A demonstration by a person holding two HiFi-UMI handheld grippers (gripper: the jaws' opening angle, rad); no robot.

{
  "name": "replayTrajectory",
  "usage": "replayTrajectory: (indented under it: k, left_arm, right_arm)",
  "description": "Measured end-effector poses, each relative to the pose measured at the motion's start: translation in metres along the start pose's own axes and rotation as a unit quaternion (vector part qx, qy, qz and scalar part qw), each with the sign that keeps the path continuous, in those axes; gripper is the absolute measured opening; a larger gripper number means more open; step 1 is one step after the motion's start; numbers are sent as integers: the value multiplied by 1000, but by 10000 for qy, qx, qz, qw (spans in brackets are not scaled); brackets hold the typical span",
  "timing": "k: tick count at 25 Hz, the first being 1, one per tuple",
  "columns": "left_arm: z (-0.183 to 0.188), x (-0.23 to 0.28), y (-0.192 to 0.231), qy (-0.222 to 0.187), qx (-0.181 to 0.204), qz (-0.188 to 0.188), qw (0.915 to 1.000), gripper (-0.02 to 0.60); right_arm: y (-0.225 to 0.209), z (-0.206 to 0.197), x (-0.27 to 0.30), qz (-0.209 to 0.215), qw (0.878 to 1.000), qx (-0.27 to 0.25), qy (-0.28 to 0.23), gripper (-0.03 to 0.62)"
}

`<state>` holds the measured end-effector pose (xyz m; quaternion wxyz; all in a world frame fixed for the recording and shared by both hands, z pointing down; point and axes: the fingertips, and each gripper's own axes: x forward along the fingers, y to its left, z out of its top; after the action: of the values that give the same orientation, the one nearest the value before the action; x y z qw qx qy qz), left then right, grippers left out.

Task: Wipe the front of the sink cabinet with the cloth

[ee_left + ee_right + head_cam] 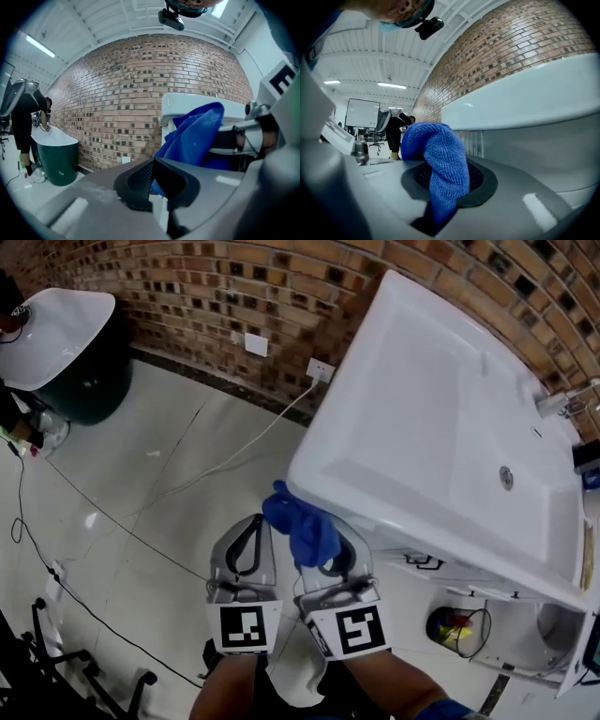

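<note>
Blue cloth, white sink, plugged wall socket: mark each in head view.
blue woven cloth (298,526), head view, bunched middle.
white ceramic sink basin (422,418), head view, bare bowl floor.
white plugged wall socket (320,370), head view, faceplate.

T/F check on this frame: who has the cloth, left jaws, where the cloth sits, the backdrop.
1. The right gripper is shut on the blue cloth. True.
2. The left gripper grips the cloth too. False: its jaws are together with nothing between them, and the cloth hangs beside it.
3. The cloth lies on the floor. False: it is held up at the near corner of the white sink.
4. A brick wall stands behind the sink. True.
</note>
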<state>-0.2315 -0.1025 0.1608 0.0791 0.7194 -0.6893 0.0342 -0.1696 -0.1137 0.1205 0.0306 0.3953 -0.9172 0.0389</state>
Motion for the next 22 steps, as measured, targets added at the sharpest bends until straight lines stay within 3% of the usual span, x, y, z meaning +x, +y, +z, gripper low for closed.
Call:
replayTrajectory:
  k: [8,14,18,22]
  left_arm:
    - [-31,16,-12,-799,-310,-237,9960,3]
    - [-47,-23,-30,-872,80,-375,9955,3]
    - [-48,-30,-42,-971,218,-473,9939,3]
    - [-54,-26,-53,-819,191,-682,9941,3]
  right_arm:
    - [-10,-16,9,-5,9934,-634,-957,78]
    - [-9,-2,-1,-73,9837,-589,-1699,78]
    - [-6,16,-3,-31,9789,-696,-1921,77]
    - [-11,24,-9,-109,9770,-758,-1991,77]
